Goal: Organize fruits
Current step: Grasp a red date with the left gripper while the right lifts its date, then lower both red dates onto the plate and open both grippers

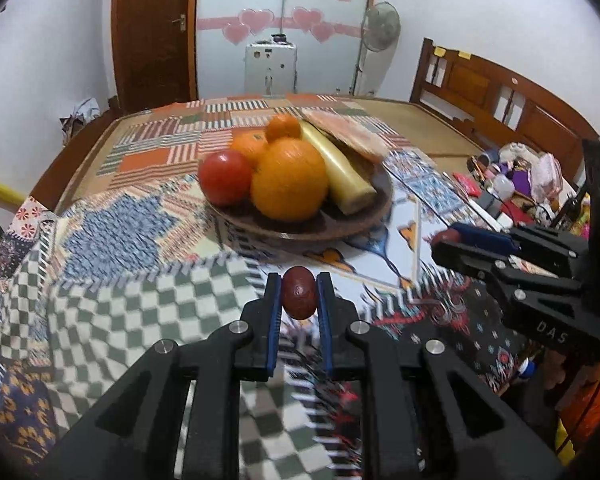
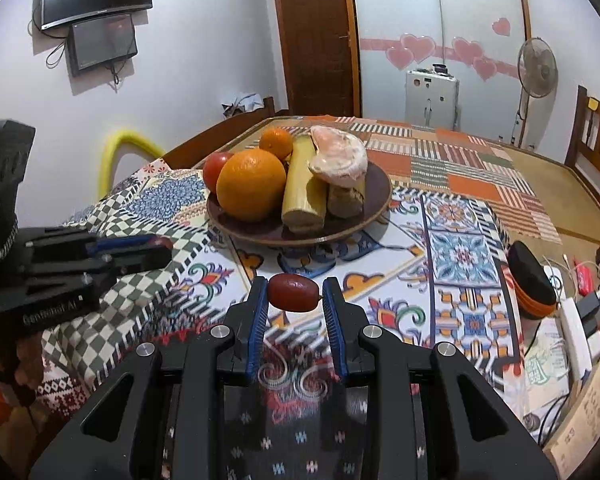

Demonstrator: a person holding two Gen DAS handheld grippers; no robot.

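My left gripper [image 1: 299,294] is shut on a small dark red date [image 1: 299,297], held above the patchwork cloth in front of the brown plate [image 1: 300,232]. My right gripper [image 2: 295,294] is shut on another red date [image 2: 294,293], held sideways, also short of the plate [image 2: 300,236]. The plate holds a large orange [image 1: 289,179], a tomato [image 1: 225,176], two small oranges [image 1: 283,127], a yellow cane piece [image 1: 336,168] and a peeled pomelo [image 2: 339,157]. Each gripper shows in the other's view, the right one in the left wrist view [image 1: 446,240] and the left one in the right wrist view [image 2: 160,250].
The table carries a patchwork cloth [image 2: 460,256]. A black and orange object [image 2: 534,284] and clutter [image 1: 512,184] lie at the right edge. A wooden bench [image 1: 500,96], a fan [image 2: 537,68] and a door [image 1: 152,28] stand behind.
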